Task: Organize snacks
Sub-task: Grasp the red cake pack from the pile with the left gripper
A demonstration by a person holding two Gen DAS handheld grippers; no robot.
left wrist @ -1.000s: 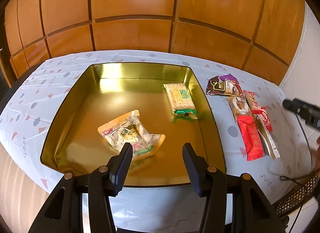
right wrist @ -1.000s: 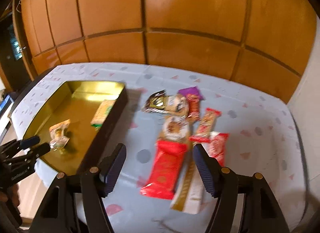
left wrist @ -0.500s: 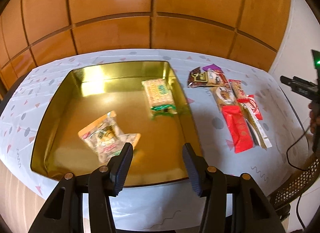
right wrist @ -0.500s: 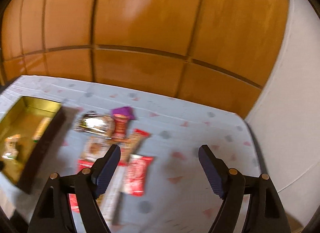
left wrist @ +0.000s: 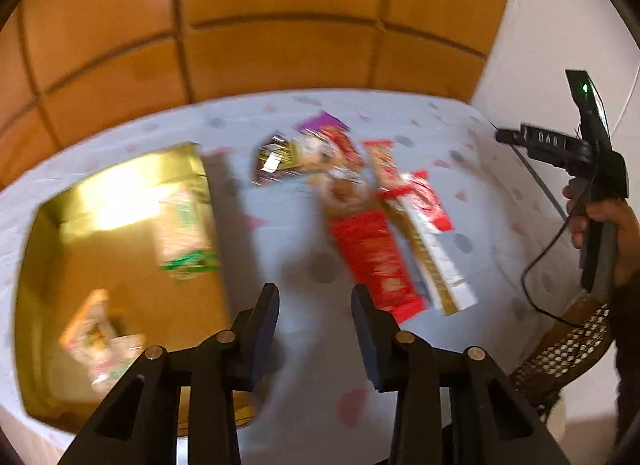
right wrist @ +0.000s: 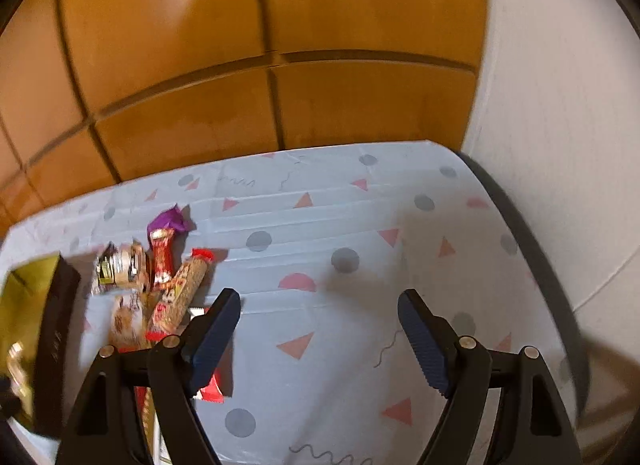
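The left gripper (left wrist: 314,307) hung unclenched and empty, the loose snacks (left wrist: 372,257) just ahead to its right and the gold tin (left wrist: 36,265) leftward, while the right gripper (right wrist: 320,325) gaped over bare cloth, apparently yielding the pick.

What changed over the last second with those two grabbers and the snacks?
The left gripper swung right, from over the gold tray toward the loose snack pile. The right gripper swung right too, off the pile toward bare tablecloth. Nothing was grabbed or released; both stay open and the snacks lie unmoved.
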